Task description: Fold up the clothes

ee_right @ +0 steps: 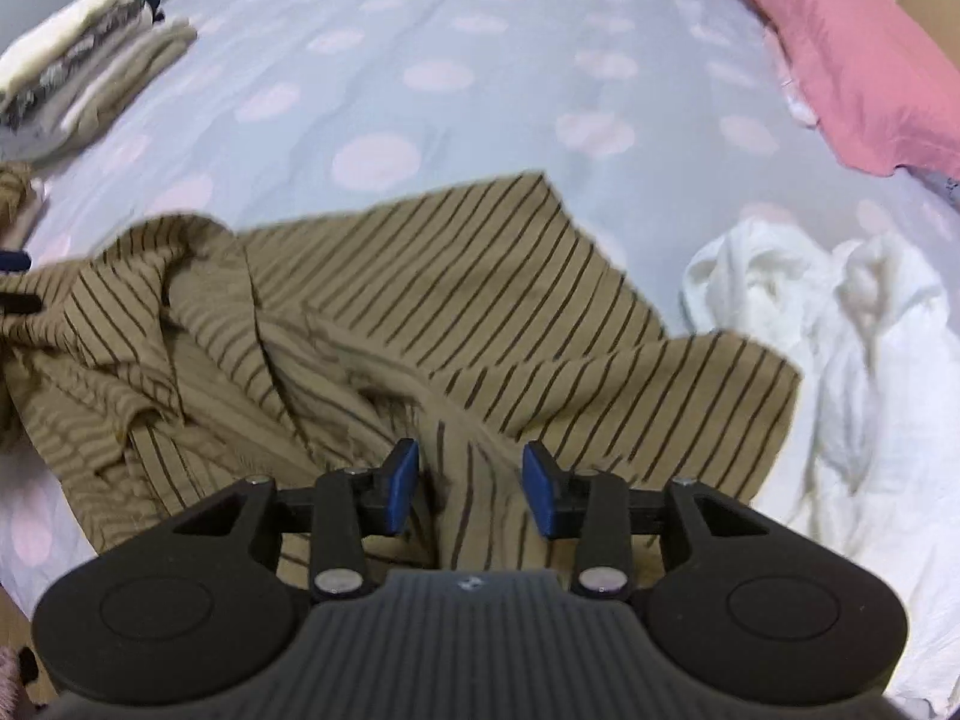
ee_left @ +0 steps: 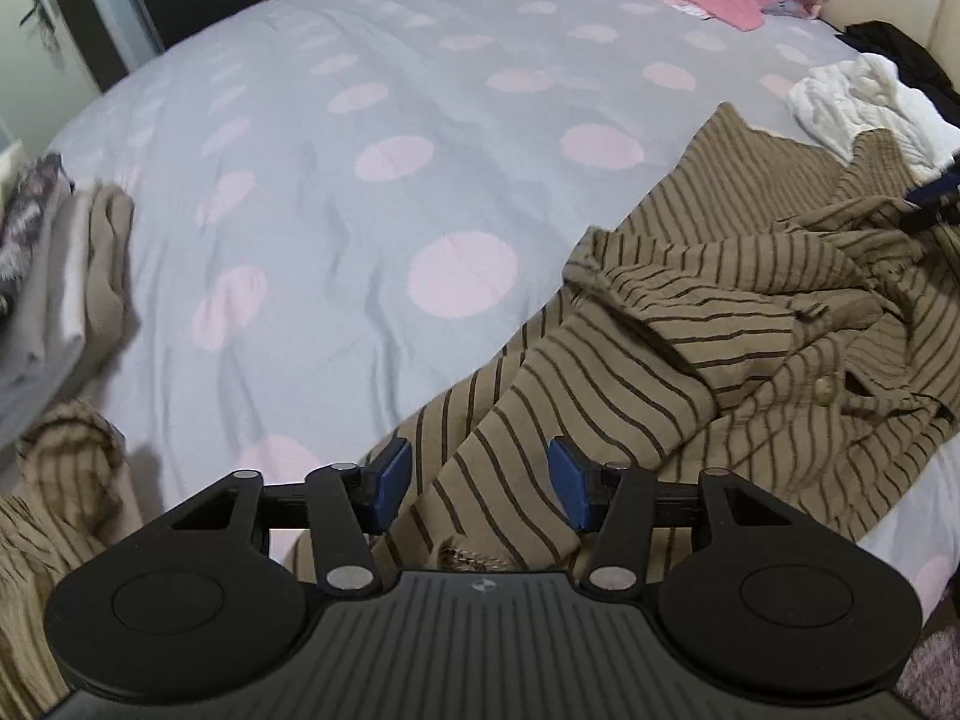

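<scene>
A tan shirt with dark stripes (ee_left: 690,348) lies crumpled on the bed, a button showing on its front. My left gripper (ee_left: 480,480) hangs over the shirt's near edge, jaws open, with striped cloth below the gap and no pad pressing on it. In the right wrist view the same shirt (ee_right: 456,300) spreads across the middle. My right gripper (ee_right: 473,486) stands open over a raised fold of the shirt, and the blue pads (ee_right: 403,483) are clear of the cloth. The right gripper's tip also shows at the far right edge of the left wrist view.
The bed cover (ee_left: 360,210) is grey-blue with pink dots. A stack of folded clothes (ee_right: 90,60) sits at the left edge. A crumpled white garment (ee_right: 840,330) lies right of the shirt, with a pink pillow (ee_right: 852,60) behind and a black garment (ee_left: 900,48) beyond.
</scene>
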`<state>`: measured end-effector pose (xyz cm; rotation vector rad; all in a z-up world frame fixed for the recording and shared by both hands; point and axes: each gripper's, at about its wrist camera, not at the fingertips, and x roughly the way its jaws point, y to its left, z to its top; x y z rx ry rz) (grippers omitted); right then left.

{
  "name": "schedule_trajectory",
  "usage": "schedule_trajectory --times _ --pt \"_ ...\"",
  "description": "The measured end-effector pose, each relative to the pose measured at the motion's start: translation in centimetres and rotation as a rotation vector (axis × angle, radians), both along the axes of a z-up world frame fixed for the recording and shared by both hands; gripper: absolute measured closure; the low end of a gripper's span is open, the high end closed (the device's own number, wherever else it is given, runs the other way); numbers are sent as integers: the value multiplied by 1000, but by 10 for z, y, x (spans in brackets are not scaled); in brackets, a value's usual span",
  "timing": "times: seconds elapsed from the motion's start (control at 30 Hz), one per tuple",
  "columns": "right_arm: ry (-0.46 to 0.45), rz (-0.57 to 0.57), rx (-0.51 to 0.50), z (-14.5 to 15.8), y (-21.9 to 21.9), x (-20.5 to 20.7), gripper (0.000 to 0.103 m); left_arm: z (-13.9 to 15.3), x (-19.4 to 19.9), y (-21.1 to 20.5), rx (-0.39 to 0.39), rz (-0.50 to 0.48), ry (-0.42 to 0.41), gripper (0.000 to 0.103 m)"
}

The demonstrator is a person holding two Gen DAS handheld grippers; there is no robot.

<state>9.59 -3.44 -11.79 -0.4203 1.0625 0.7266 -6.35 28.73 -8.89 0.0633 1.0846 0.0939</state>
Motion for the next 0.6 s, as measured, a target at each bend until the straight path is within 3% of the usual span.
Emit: schedule_trajectory --times 0.03,0.07,0.1,0.17,0.37,0.6 --pt "15 4 -6 -4 2 -1 66 -2 0 2 -20 13 4 63" --pt "18 11 -11 -6 4 -3 76 -4 0 5 -41 26 8 76" --pt "15 19 -16 -6 6 -6 90 -4 0 8 -65 40 7 83" --pt "-1 25 -22 -5 9 -10 99 -1 -2 10 -95 53 -7 97" --pt "-126 -75 71 24 -1 -8 101 28 -13 12 -74 98 -119 103" --pt "-230 -120 245 80 -13 -22 101 97 -45 25 6 164 -332 103"
